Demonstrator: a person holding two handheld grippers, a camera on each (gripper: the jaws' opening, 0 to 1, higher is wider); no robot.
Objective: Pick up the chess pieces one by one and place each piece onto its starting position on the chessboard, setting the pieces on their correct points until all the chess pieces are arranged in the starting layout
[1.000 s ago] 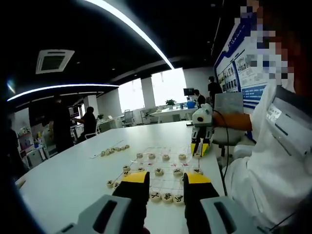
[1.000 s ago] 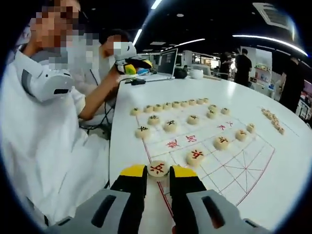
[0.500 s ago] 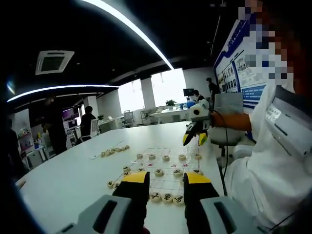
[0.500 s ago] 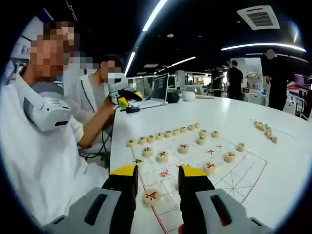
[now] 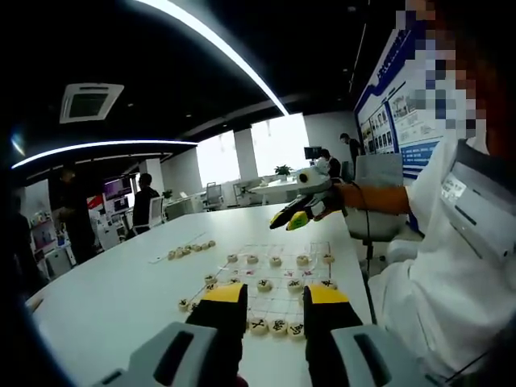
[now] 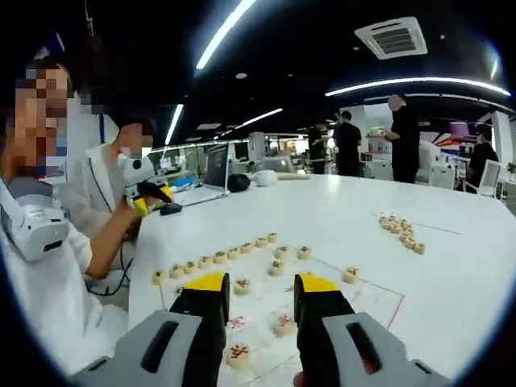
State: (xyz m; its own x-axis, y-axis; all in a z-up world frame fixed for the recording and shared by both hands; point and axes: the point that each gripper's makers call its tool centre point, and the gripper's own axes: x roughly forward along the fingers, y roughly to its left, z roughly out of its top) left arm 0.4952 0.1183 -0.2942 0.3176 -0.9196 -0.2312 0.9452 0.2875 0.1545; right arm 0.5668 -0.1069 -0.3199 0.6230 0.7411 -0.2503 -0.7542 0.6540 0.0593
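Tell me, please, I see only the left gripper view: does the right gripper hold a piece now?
Observer: No. In the right gripper view the right gripper has its jaws open, with nothing between them.
Operator: What is under it?
Observer: The chessboard. A piece with a red character lies on it, low in that view beside the left jaw.
Operator: And how does my left gripper look from that side?
Observer: The left gripper is held in the air near the table's edge, apart from the board.
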